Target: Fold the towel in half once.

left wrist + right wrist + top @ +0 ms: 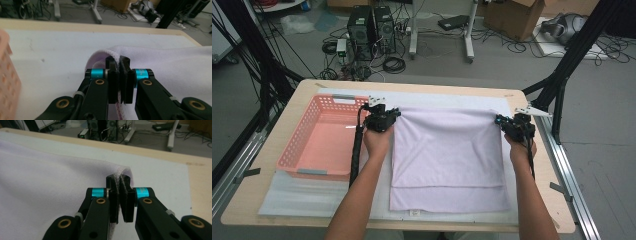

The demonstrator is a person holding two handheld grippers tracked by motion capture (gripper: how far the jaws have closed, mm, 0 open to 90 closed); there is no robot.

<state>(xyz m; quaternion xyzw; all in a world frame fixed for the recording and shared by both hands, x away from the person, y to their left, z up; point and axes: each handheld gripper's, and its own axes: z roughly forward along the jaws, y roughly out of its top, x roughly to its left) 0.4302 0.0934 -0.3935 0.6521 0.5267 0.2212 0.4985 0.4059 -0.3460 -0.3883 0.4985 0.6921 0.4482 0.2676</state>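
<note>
A pale lilac cloth (447, 155) lies folded on the white mat, its near edge showing a second layer underneath. My left gripper (398, 113) is shut on the cloth's far left corner (110, 53), the hemmed edge pinched between the black jaws. My right gripper (498, 119) is shut on the far right corner (122, 171) in the same way. Both corners are raised a little off the mat, and the cloth's far edge stretches between the two grippers.
A pink plastic basket (294, 150) stands at the left, right beside my left hand. A white mat (287, 197) covers the wooden table (247, 200). Black frame posts rise at both sides, with cables and computer cases on the floor beyond.
</note>
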